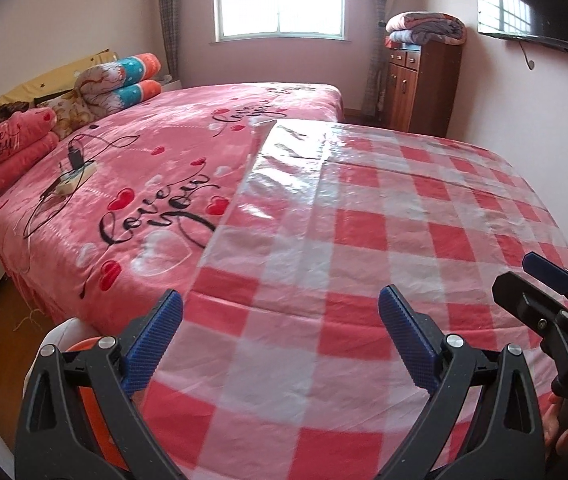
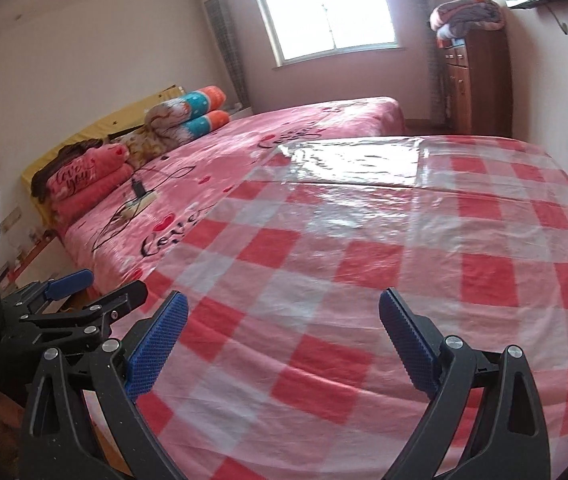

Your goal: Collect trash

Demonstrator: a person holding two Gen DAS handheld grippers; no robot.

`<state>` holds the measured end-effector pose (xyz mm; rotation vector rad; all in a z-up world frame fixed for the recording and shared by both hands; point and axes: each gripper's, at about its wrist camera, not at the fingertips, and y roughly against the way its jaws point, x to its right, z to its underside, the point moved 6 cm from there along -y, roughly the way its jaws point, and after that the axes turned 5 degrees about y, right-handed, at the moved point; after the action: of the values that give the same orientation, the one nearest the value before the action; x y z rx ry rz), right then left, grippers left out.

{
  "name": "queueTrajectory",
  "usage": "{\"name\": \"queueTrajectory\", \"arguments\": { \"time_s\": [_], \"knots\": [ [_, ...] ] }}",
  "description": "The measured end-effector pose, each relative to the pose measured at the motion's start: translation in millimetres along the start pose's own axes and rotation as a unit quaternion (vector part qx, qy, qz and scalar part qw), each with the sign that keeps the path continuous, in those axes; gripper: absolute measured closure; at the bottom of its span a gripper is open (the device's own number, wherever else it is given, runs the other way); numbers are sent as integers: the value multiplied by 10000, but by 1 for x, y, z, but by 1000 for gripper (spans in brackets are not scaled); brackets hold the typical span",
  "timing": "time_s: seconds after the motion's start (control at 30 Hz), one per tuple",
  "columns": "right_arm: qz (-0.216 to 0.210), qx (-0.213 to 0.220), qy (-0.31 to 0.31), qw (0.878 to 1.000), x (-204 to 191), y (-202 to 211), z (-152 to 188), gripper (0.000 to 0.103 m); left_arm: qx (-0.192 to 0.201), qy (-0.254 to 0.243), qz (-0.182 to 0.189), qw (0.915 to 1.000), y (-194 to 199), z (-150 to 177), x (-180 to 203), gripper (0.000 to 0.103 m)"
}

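My left gripper (image 1: 279, 300) is open, and nothing lies between its blue pads. It hovers over the near edge of a red-and-white checked plastic sheet (image 1: 364, 220) spread on the bed. To its right is my right gripper (image 1: 524, 276), which is also open. In the right wrist view the right gripper (image 2: 284, 300) hangs wide open and holds nothing above the same sheet (image 2: 364, 240). The left gripper (image 2: 99, 286) shows at the lower left of that view. An orange round object with a white rim (image 1: 81, 346) peeks out below the left fingers. No loose trash is visible on the sheet.
The pink "love you" bedspread (image 1: 163, 184) carries a power strip with a charger and cables (image 1: 75, 172). Folded quilts and pillows (image 1: 119, 84) are stacked at the headboard. A wooden cabinet (image 1: 424, 88) topped with blankets stands by the far wall. A wall TV (image 1: 528, 4) hangs at the right.
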<state>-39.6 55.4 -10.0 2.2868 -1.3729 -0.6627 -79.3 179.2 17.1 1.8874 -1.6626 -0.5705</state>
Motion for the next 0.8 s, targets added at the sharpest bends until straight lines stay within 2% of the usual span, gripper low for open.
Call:
{"name": "queueTrajectory", "arguments": {
  "time_s": [0.37,0.8],
  "knots": [
    [401,244,-139,9988,43,16,-2,8,-27,-290,254,9993,-10,-6,52,4],
    [828,447,-306,9951,88,33,-1,8,-29,-627,376,9973,-18,-6,105,4]
  ]
}}
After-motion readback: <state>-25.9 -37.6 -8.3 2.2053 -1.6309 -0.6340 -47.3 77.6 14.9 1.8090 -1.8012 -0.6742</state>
